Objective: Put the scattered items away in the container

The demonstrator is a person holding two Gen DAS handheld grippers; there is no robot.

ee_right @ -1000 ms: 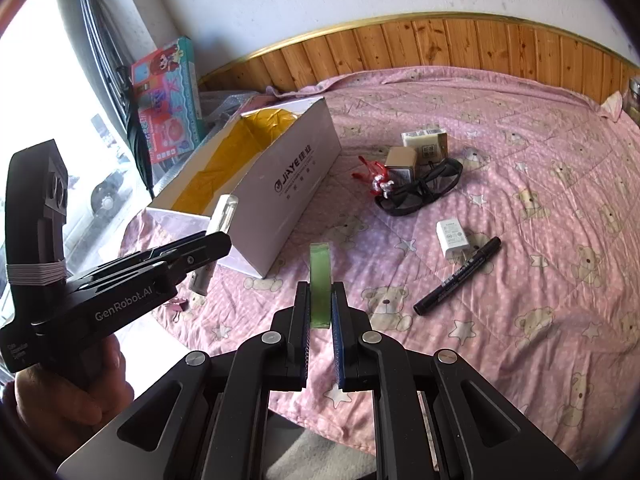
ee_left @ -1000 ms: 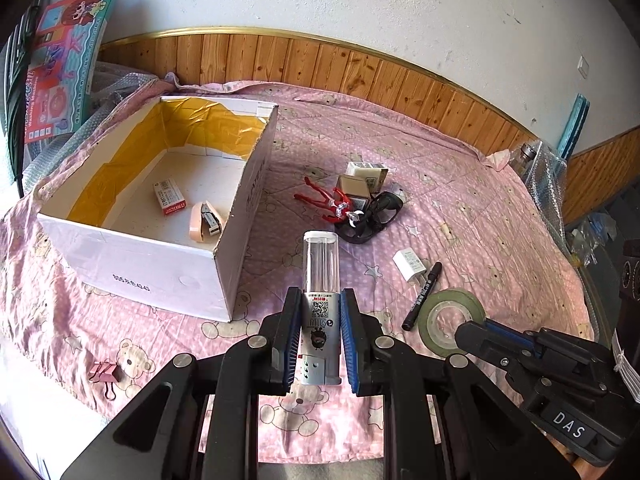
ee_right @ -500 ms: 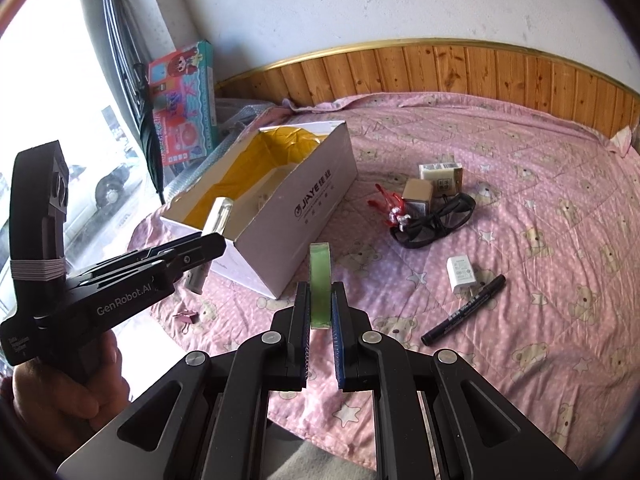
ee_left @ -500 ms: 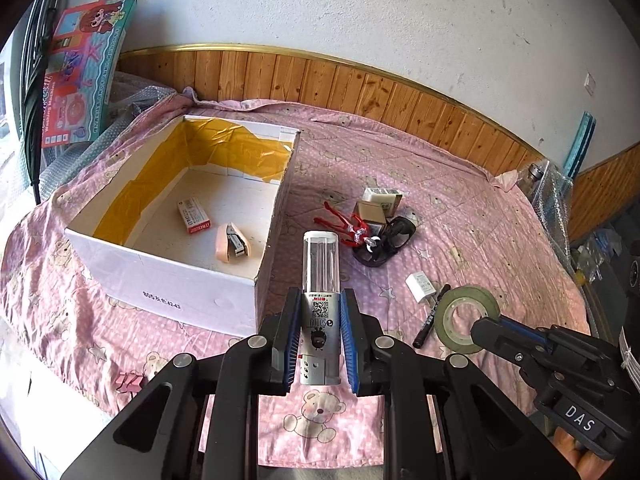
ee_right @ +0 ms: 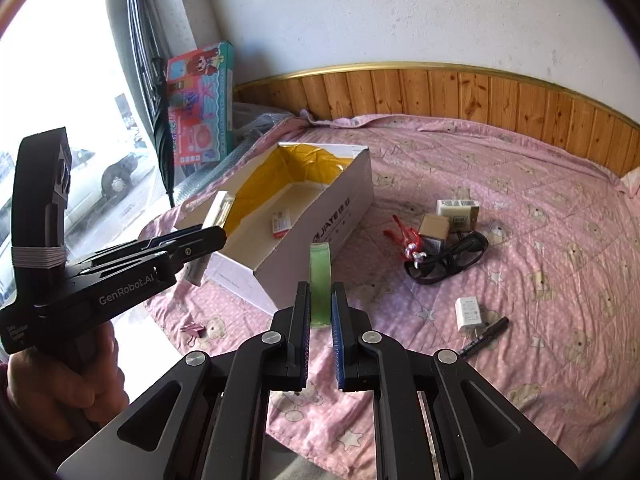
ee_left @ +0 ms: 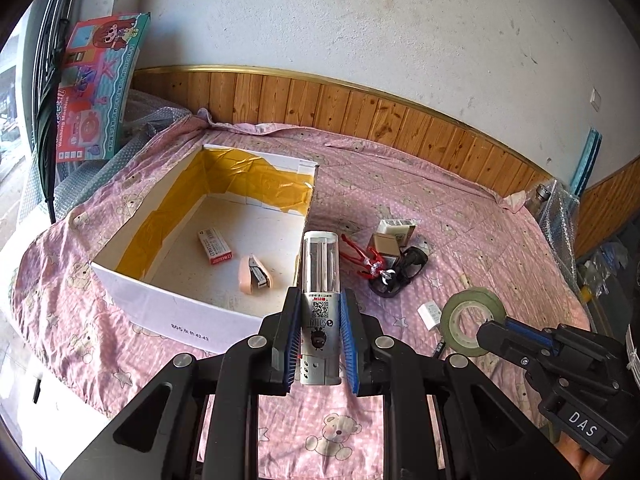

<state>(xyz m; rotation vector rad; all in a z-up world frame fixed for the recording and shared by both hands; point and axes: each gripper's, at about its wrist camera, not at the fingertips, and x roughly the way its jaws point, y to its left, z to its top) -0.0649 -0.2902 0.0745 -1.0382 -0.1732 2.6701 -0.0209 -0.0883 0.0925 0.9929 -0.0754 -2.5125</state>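
Both grippers loaded, both in the air short of the box. Left gripper (ee_left: 320, 340) is closed on a tall white-and-clear device (ee_left: 320, 276), clamped at its labelled lower part; its long axis runs straight ahead along the fingers, clear end foremost. Right gripper (ee_right: 320, 320) pinches a roll of green tape (ee_right: 320, 284) on its flat sides, so the ring stands on edge in line with the fingers. The cardboard box (ee_left: 188, 320), open-topped with yellow tape lining, sits on the pink bedcover (ee_left: 460, 200); a small red-and-white packet (ee_left: 215, 246) and a pink stapler (ee_left: 255, 279) already lie on its floor. The relation that matters: from the left gripper the opening lies ahead and to the left, the near wall just below the device tip; from the right gripper the box is ahead-left too, but farther off. Left looks nearer, so likely first to drop. Glasses (ee_right: 448, 260), charger (ee_right: 466, 312) and marker (ee_right: 484, 338) lie well right of the box.
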